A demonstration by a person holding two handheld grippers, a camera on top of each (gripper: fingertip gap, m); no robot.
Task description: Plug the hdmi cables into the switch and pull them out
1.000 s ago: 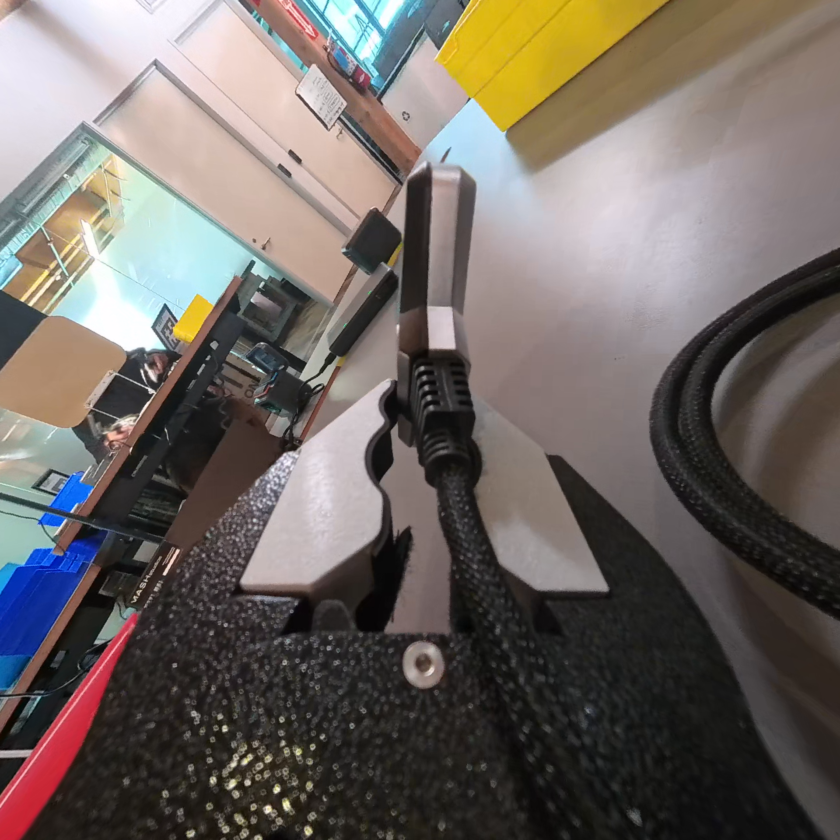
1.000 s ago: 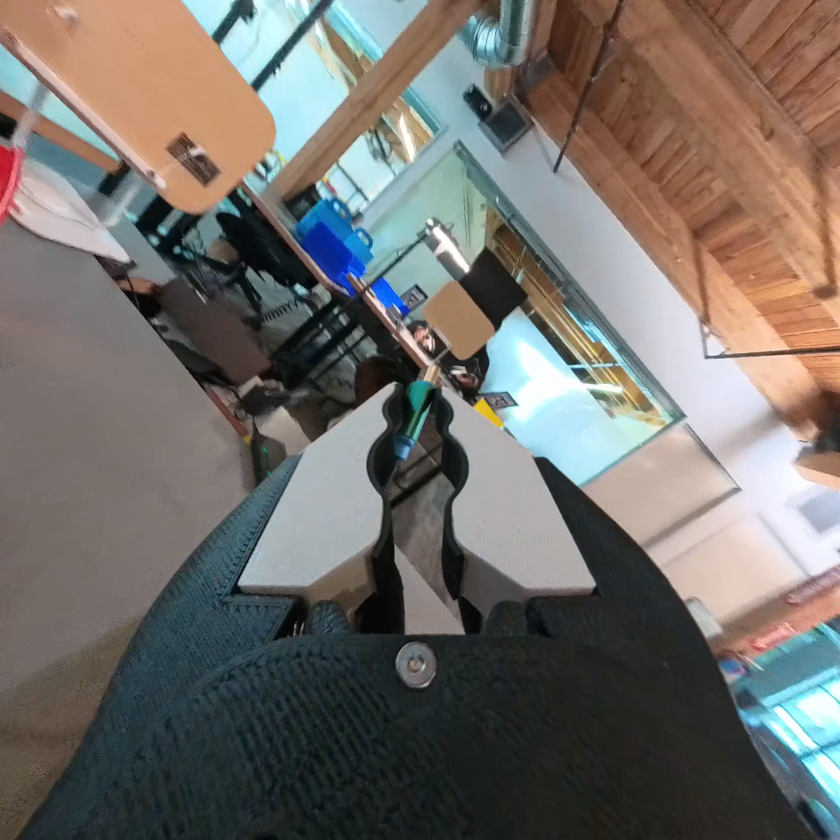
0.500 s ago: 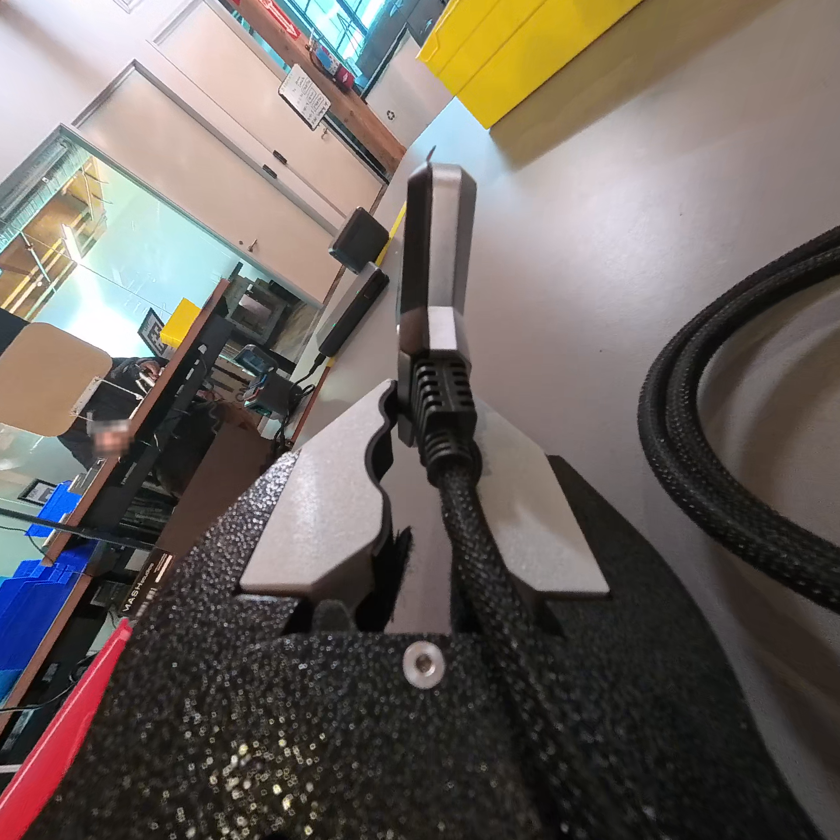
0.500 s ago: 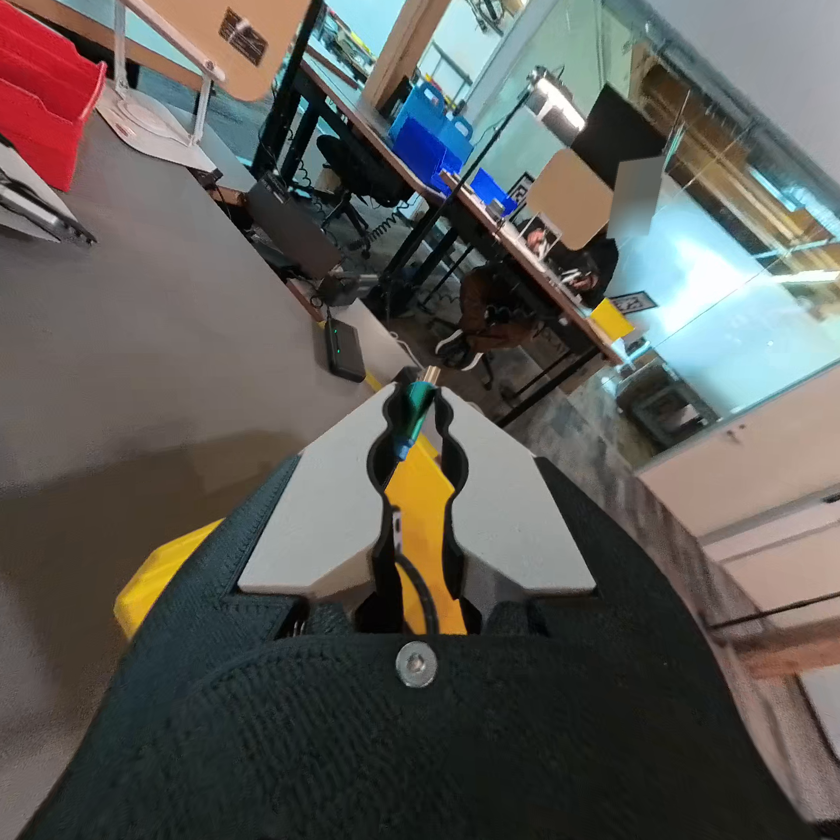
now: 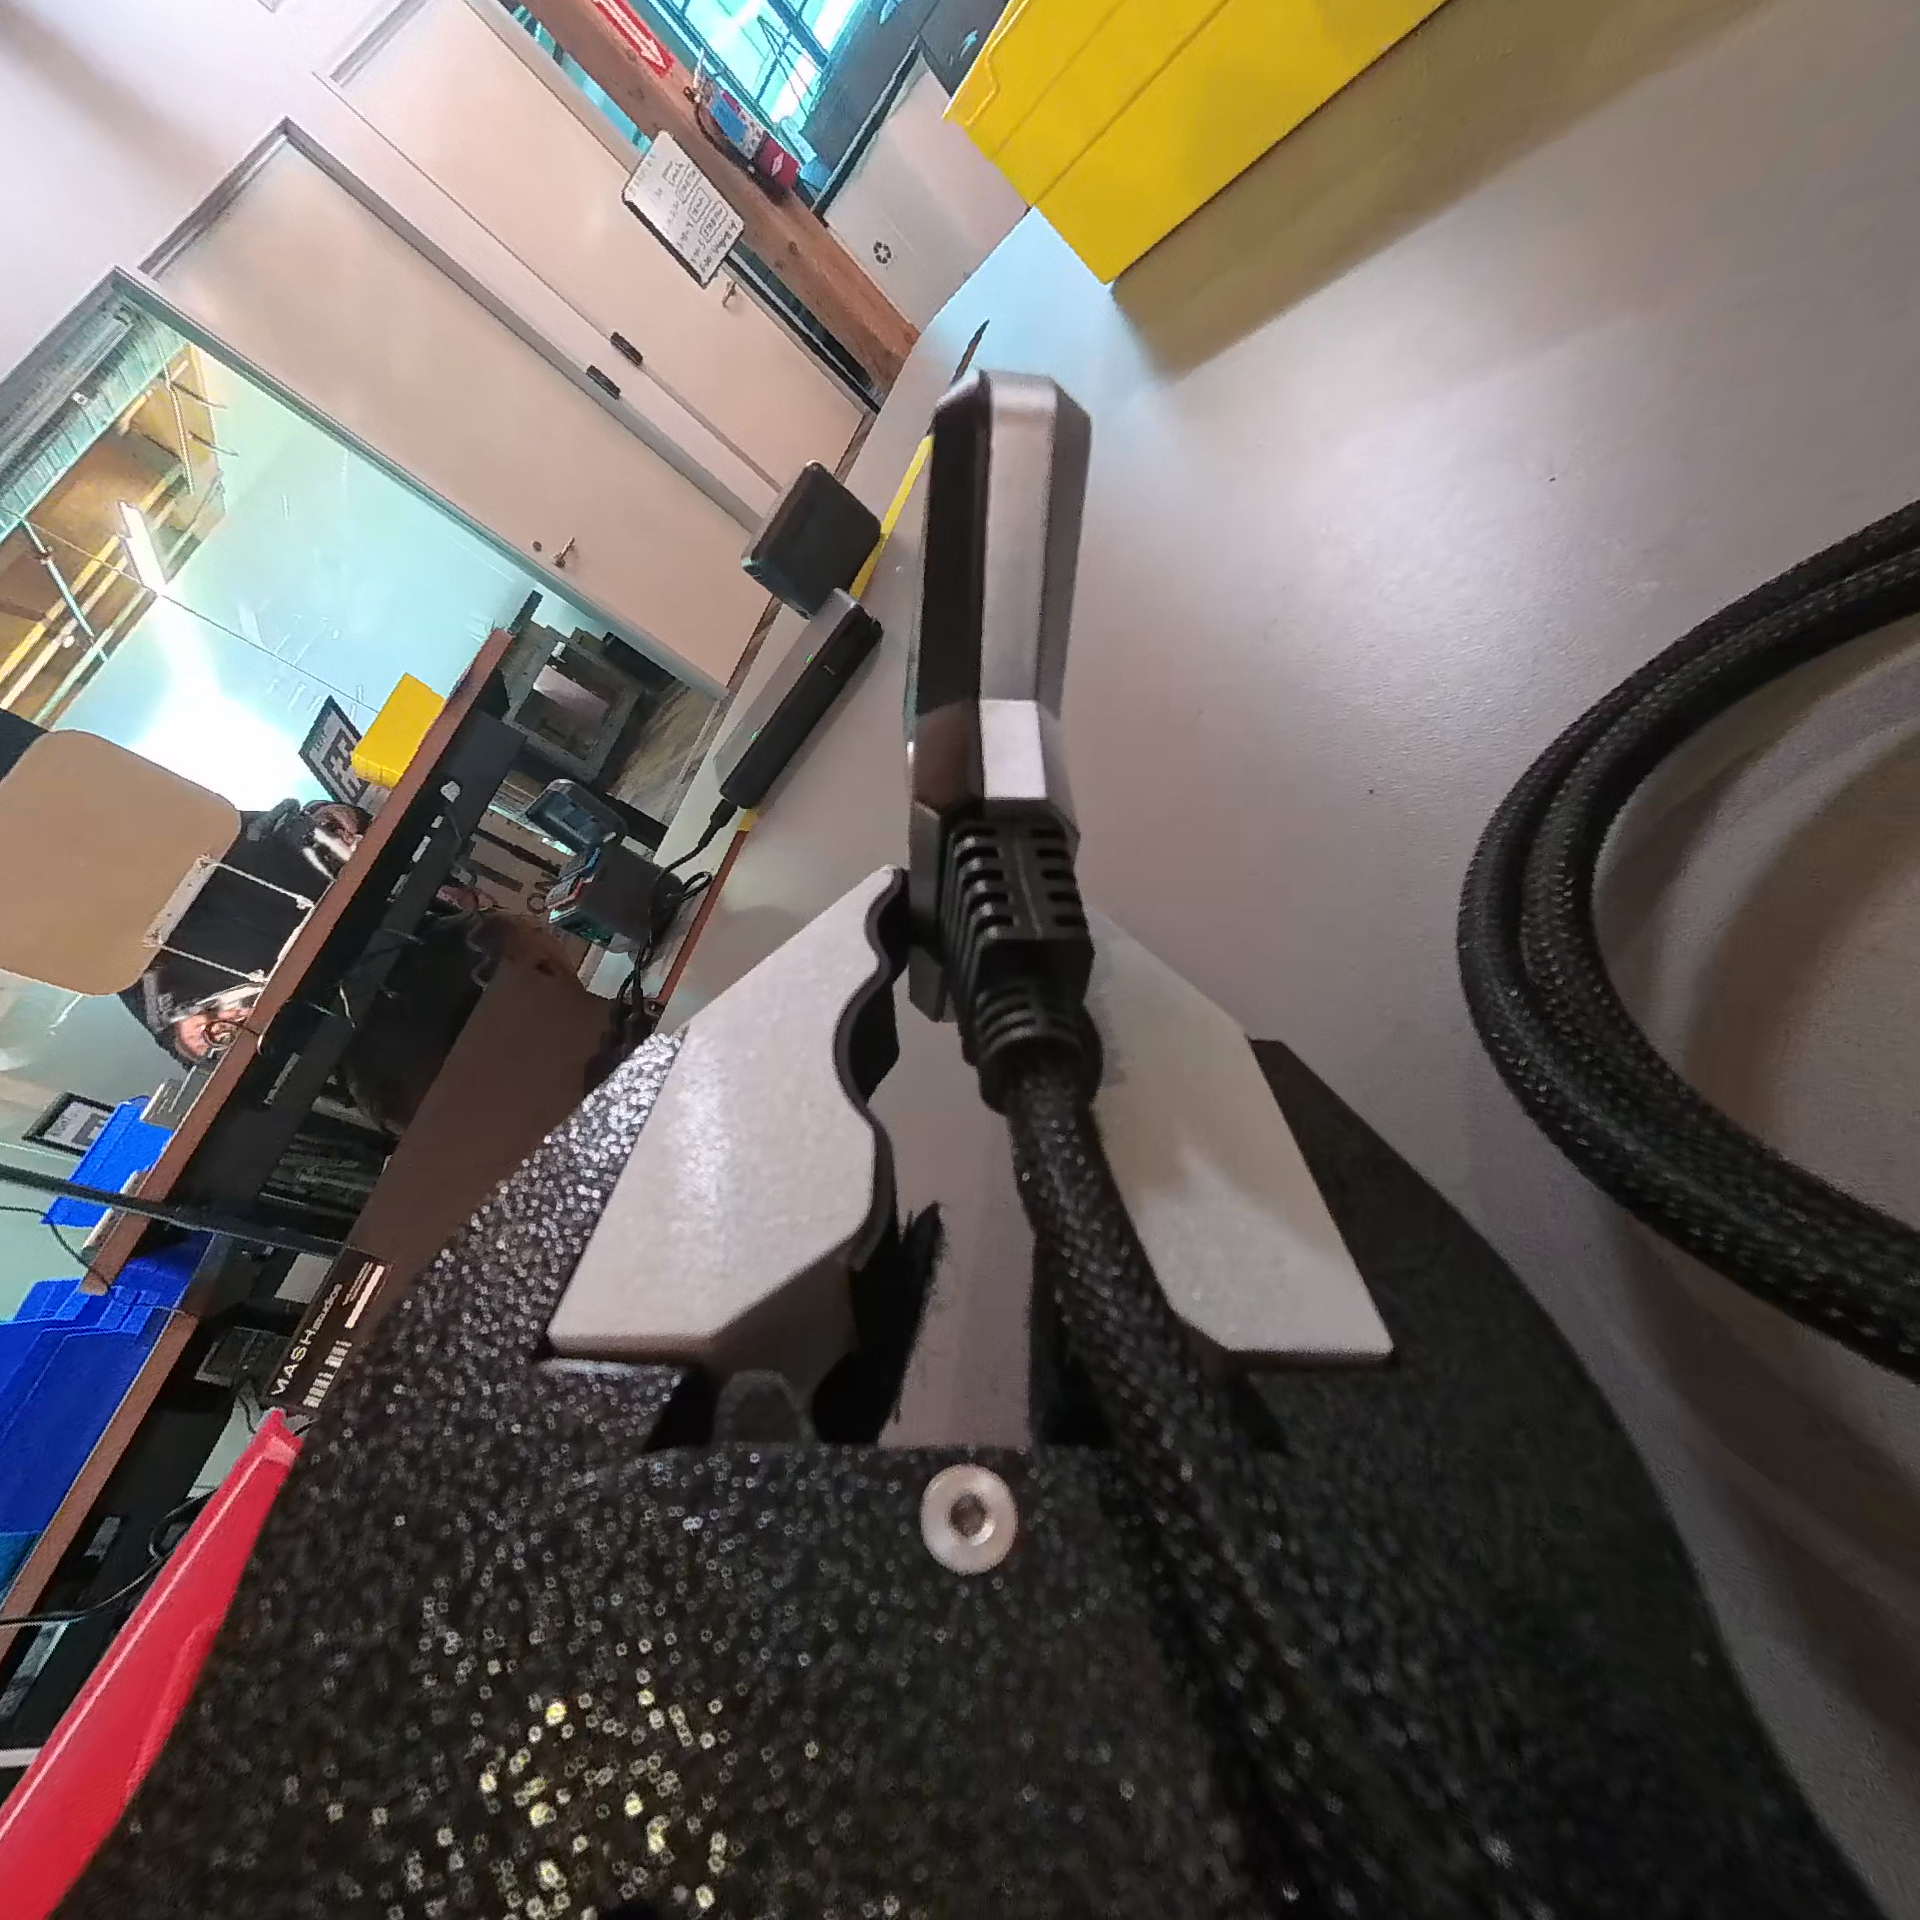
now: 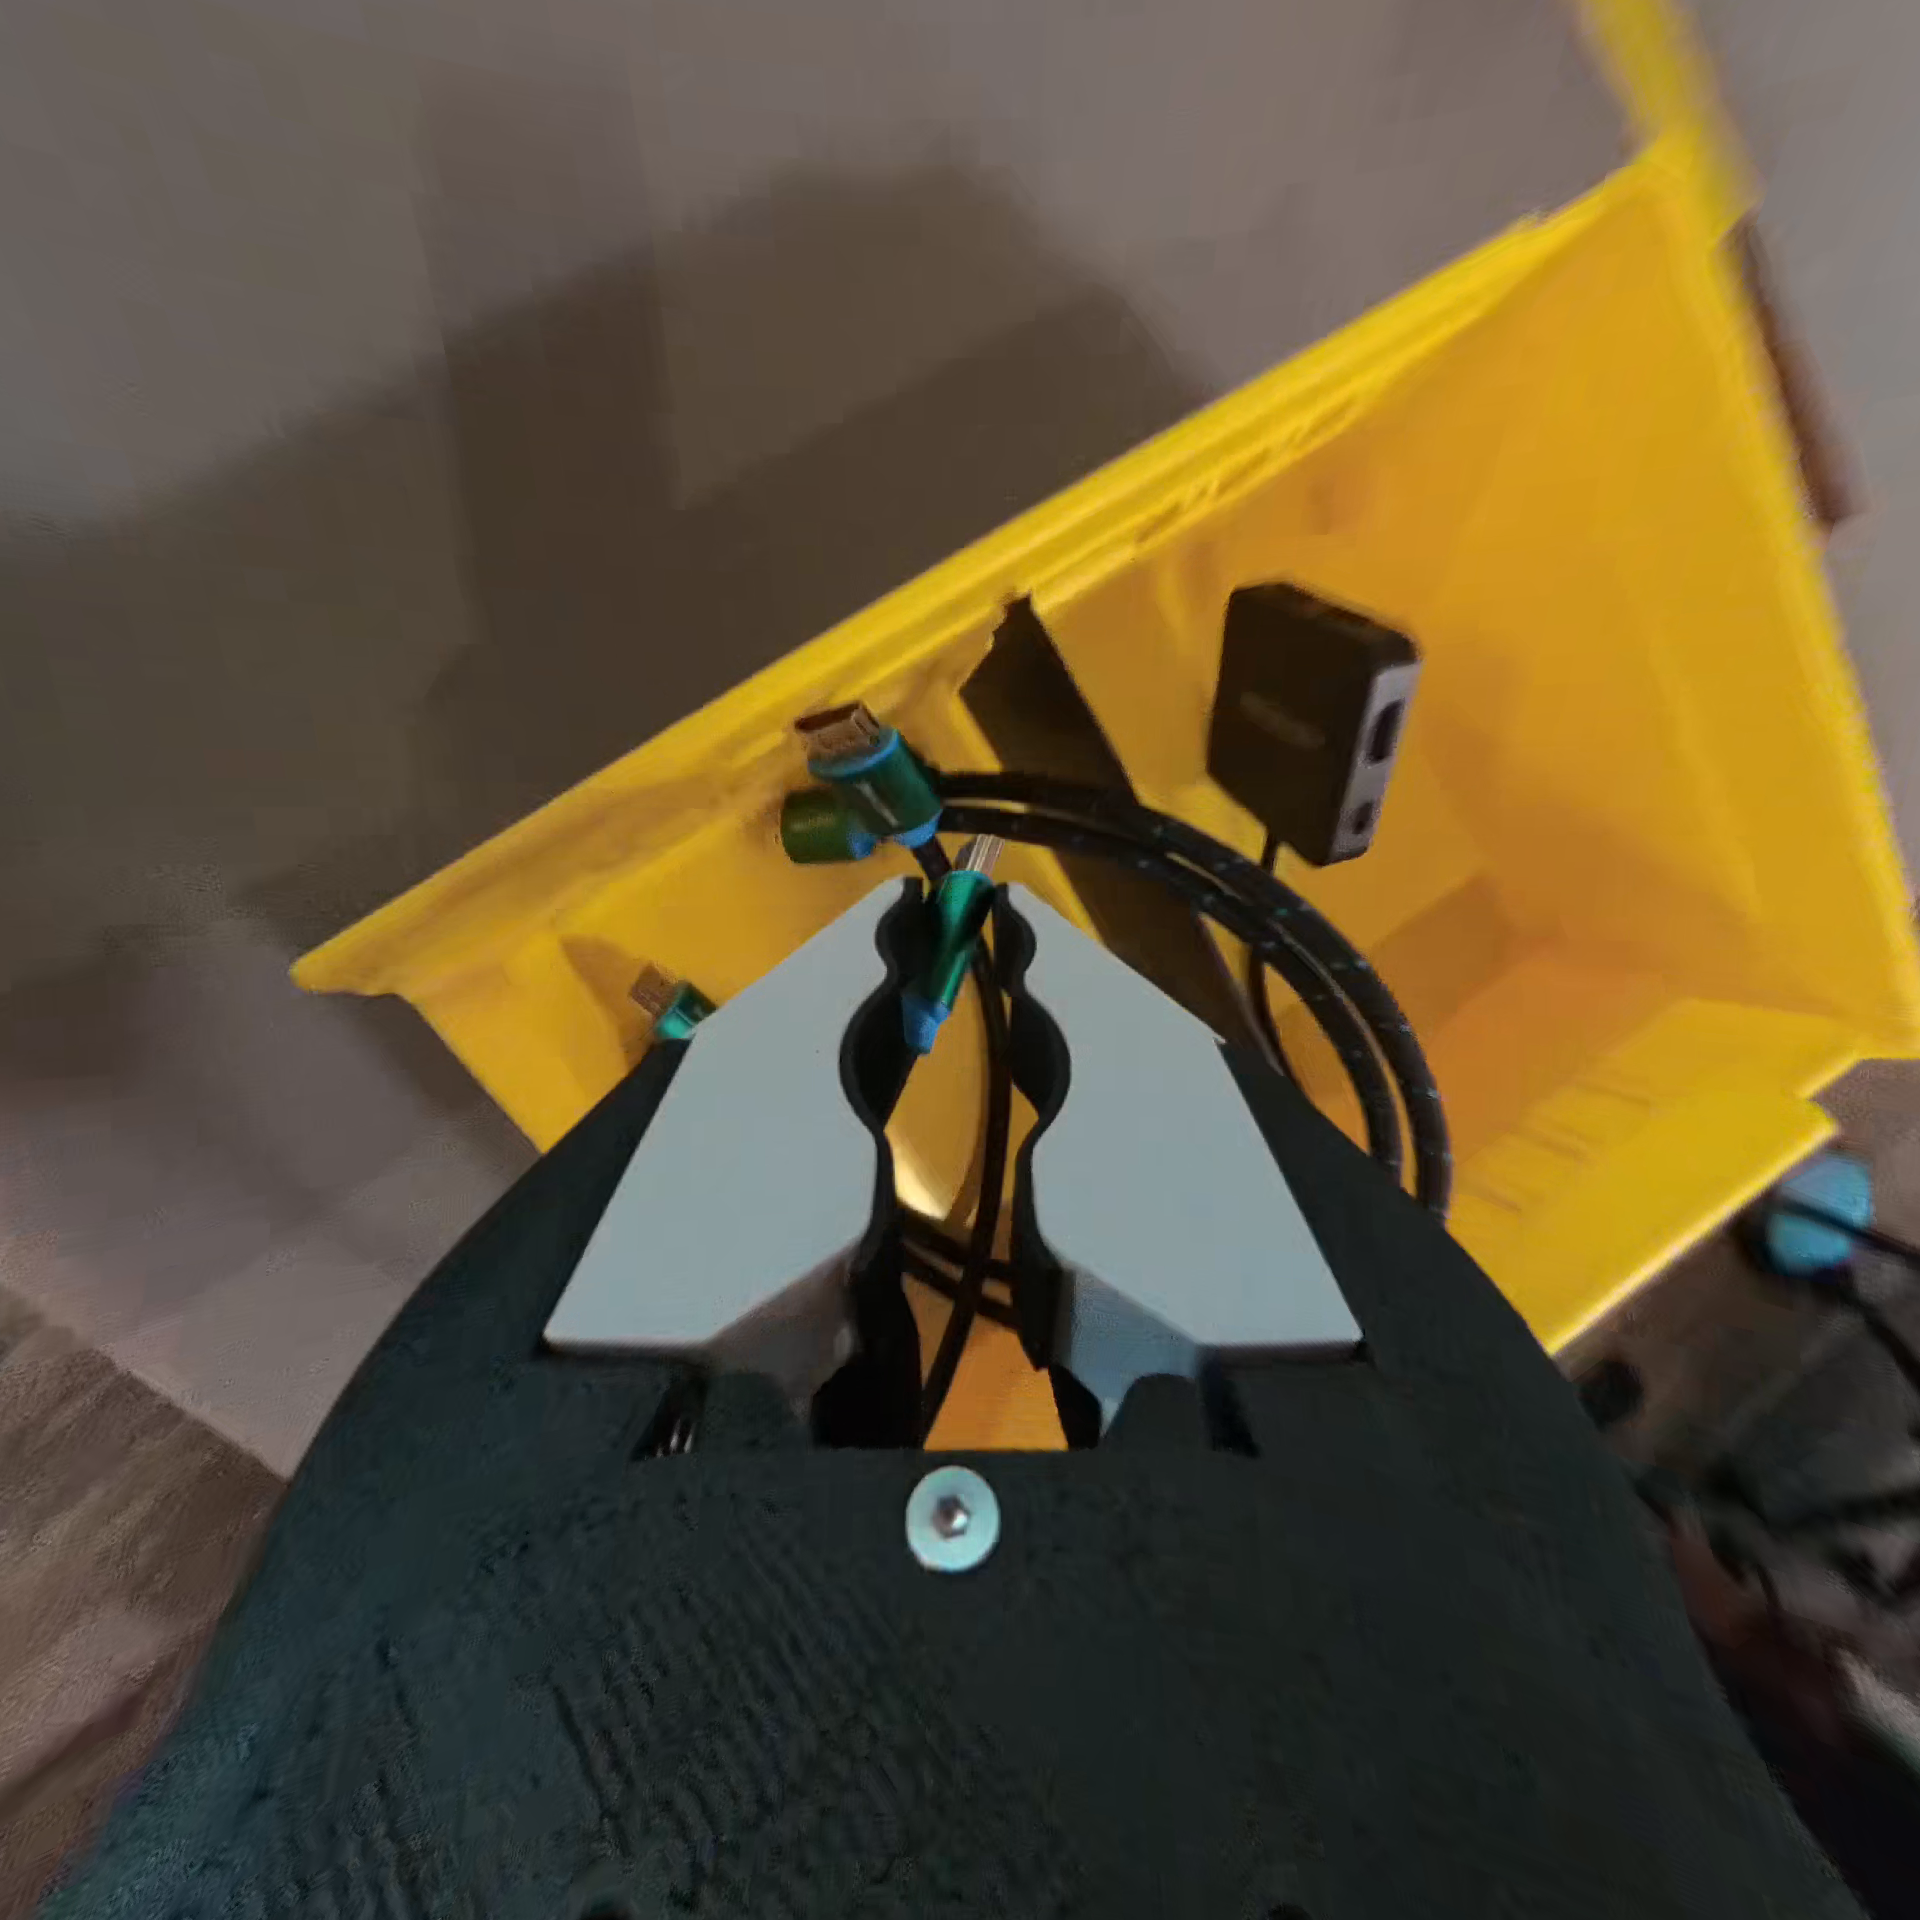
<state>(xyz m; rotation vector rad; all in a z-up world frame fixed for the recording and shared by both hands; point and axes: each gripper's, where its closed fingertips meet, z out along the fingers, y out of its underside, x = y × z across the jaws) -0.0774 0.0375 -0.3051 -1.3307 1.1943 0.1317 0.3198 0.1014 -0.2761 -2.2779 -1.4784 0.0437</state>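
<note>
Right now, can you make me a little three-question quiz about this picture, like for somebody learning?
1. True or false: the right gripper holds a green plug.
2. What colour is the bin under the right gripper? A red, B yellow, C blue.
3. Fill in: the left gripper holds a grey box with a black ____ plugged into it.

Key: 1 true. 2 B. 3 cable.
</note>
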